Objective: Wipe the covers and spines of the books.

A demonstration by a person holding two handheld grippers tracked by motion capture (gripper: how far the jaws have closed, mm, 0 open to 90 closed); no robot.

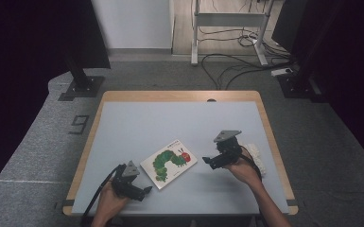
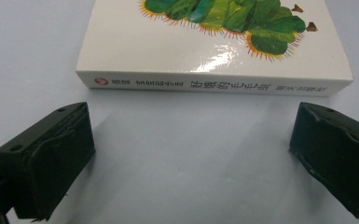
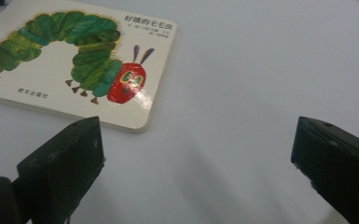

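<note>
Book (image 1: 169, 163): it is lying flat and closed on the pale surface (image 1: 137, 127), cover up, turned at an angle, a green caterpillar with a red head showing on the white cover. This is the landmark for the rest.
Spine: in the left gripper view the book (image 2: 214, 56) is showing its white spine edge, printed with small characters and a red mark, facing that tool.
Left tool (image 1: 144, 191): it is sitting low, just beside the book's near corner, not touching it. Its jaws are standing spread wide with bare surface between them, gripping nothing.
Right tool (image 1: 207, 161): it is hovering near the book's right side, on the caterpillar's head end, apart from it. In the right gripper view the book (image 3: 74, 65) is lying beyond the jaws, which are spread wide and empty.
Hands: each one is gripping its tool from the near edge of the surface.
White object (image 1: 256, 158): it is lying past the right tool, well apart from the book; what it is, I cannot tell.
</note>
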